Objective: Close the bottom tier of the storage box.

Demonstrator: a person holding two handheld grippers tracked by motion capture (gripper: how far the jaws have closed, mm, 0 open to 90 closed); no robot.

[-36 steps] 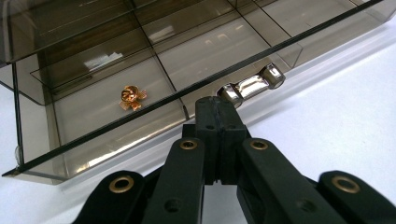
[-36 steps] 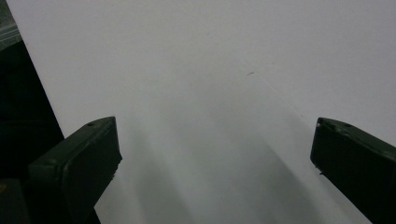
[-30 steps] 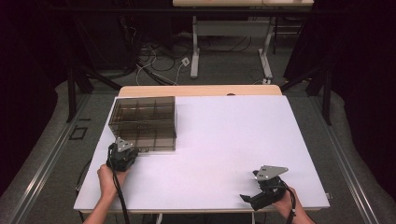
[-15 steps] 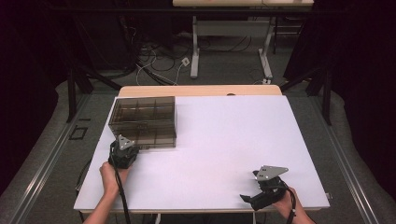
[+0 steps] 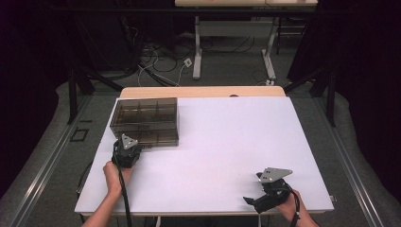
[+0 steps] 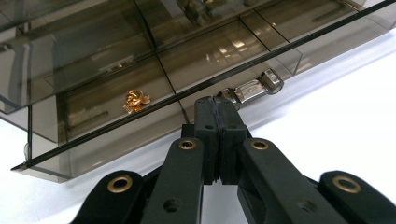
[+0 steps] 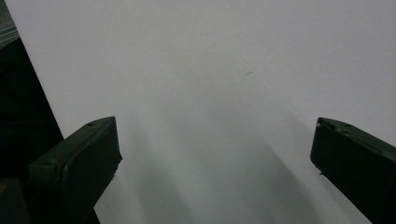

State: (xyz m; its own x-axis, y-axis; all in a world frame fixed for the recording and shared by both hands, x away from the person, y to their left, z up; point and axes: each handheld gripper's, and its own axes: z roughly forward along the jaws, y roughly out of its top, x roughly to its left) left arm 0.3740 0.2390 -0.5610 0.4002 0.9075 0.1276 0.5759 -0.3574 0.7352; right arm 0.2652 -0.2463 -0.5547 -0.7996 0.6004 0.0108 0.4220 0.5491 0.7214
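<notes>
A smoky transparent compartment box (image 5: 144, 120) with its lid down sits at the table's far left. My left gripper (image 5: 127, 146) is shut, its tips against the box's front edge. In the left gripper view the shut jaws of the left gripper (image 6: 215, 100) touch the lid's rim on the box (image 6: 140, 56), right beside a silver metal latch (image 6: 252, 86). Nothing shows between the pads. A small gold piece (image 6: 136, 100) lies inside one front compartment. My right gripper (image 5: 253, 201) rests near the front right of the table, and the right gripper (image 7: 215, 135) is open over bare white surface.
The white table top (image 5: 227, 142) spreads wide between the two grippers. A wooden strip (image 5: 203, 91) runs along its far edge. Beyond it, desk legs and cables (image 5: 161, 66) stand on the dark floor. The table's front edge lies close to my right gripper.
My left gripper has crept a little forward toward the box's front. The right gripper has stayed where it was.
</notes>
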